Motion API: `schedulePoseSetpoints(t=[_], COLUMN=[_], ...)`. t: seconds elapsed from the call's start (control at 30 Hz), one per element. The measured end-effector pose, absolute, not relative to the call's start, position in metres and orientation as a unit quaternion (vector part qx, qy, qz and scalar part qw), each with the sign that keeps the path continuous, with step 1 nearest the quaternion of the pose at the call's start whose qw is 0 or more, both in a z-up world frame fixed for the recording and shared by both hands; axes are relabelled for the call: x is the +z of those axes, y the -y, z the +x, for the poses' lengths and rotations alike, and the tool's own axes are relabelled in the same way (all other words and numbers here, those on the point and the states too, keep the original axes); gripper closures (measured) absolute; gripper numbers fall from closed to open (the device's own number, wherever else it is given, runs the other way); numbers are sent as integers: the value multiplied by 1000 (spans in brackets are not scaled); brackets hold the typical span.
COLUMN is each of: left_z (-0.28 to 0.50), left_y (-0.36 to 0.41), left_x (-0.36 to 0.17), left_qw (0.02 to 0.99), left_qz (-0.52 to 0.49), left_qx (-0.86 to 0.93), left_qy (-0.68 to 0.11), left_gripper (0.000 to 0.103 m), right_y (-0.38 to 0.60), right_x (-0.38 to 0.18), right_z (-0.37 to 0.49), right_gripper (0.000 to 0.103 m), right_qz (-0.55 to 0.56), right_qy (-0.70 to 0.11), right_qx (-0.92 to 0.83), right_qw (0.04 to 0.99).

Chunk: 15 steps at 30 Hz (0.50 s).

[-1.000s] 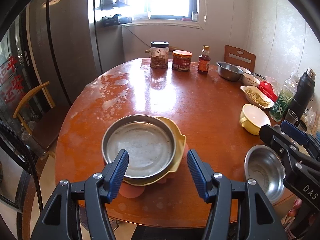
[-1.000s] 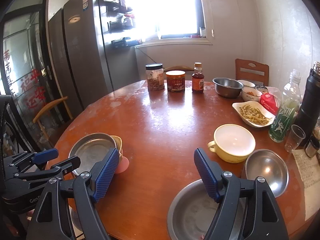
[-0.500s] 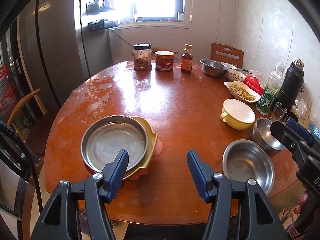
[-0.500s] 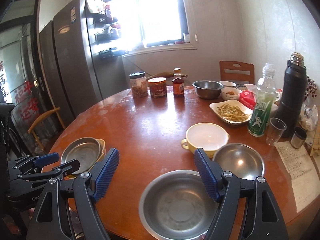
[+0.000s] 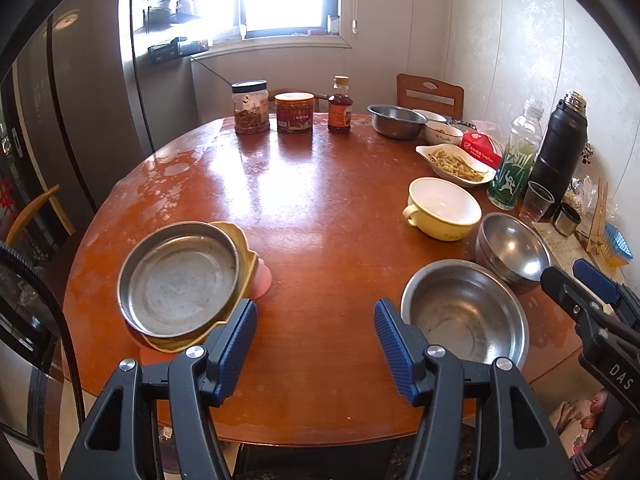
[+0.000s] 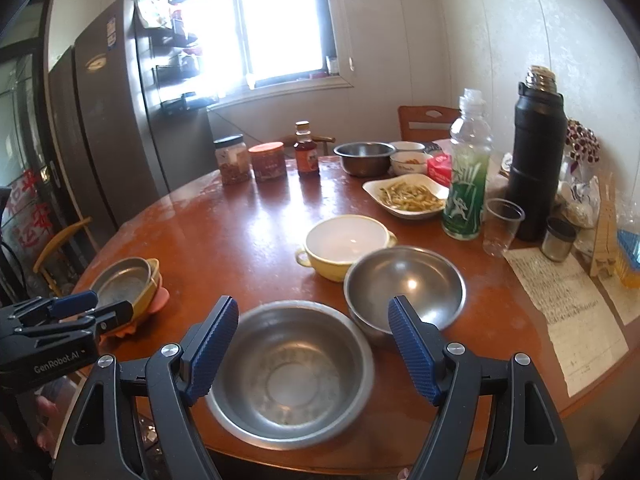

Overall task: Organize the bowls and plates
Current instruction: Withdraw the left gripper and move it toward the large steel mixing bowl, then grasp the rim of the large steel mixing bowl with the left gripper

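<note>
A steel plate [image 5: 178,278] lies on a yellow dish [image 5: 244,264], with a pink plate [image 5: 262,278] under both, at the round table's near left. A wide steel bowl [image 5: 464,312] sits near the front edge; a rounder steel bowl [image 5: 512,246] and a yellow-and-white handled bowl [image 5: 444,208] stand behind it. My left gripper [image 5: 316,340] hovers open over bare table between the stack and the wide bowl. My right gripper [image 6: 314,344] hangs open above the wide steel bowl [image 6: 290,368], nothing between its fingers. The rounder bowl [image 6: 404,284] lies just beyond its right finger.
The wooden table [image 5: 312,184] carries jars [image 5: 250,106], a sauce bottle [image 5: 339,104], another steel bowl [image 5: 396,120], a dish of food [image 5: 456,162], a green bottle [image 6: 466,184], a black flask [image 6: 536,152], a plastic cup [image 6: 502,224] and papers [image 6: 568,304]. A fridge [image 6: 120,120] and chairs stand around.
Both grippers have shifted to the right along the table's front. The plate stack has slid to the left in the left wrist view; the wide steel bowl now lies under the right gripper. Both stay open.
</note>
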<state>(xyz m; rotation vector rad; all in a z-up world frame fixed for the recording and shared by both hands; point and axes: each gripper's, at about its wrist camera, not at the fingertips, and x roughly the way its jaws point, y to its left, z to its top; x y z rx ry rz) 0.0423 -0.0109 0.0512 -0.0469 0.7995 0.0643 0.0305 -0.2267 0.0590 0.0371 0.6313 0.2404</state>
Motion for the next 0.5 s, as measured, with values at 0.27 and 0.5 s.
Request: schedulePoseSetpoints(t=[0.27,0.5], left_z=[45,50], left_y=[27,41], left_x=[37,27], left_qw=[915,910], left_qz=[-16,-12], left_qx=[10,-11], left_qy=[-404,-414], left_gripper=[42,42], right_y=[247,249], right_x=[33,15], right_z=[24,25], right_gripper=[25,24], right_qz=[31,40], right_qy=[-342,-364], right_qx=[111,111], right_qw=[932,924])
